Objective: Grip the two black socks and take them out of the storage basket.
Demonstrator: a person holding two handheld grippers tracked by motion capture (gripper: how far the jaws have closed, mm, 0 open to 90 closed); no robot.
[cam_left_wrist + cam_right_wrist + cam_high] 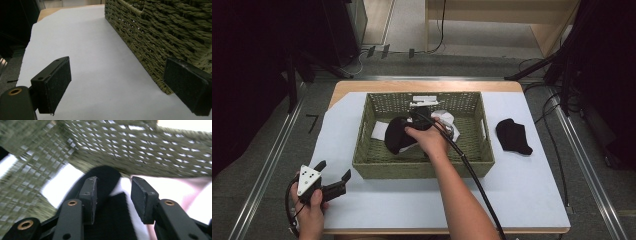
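Nearest us, by the desk's (522, 200) near left corner, our left gripper (333, 177) just sits with jaws spread wide, holding nothing, close to the basket (422, 167). Further in, our right gripper (112, 195) is down inside the basket, jaws parted around a black sock (397, 135) lying on white cloth (379, 131). Toward the right edge, another black sock (513, 136) lies alone.

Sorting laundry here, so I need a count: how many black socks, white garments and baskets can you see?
Black socks: 2, one in the basket, one on the table
White garments, bunched in the basket: at least 2
Woven baskets: 1
Total: 5
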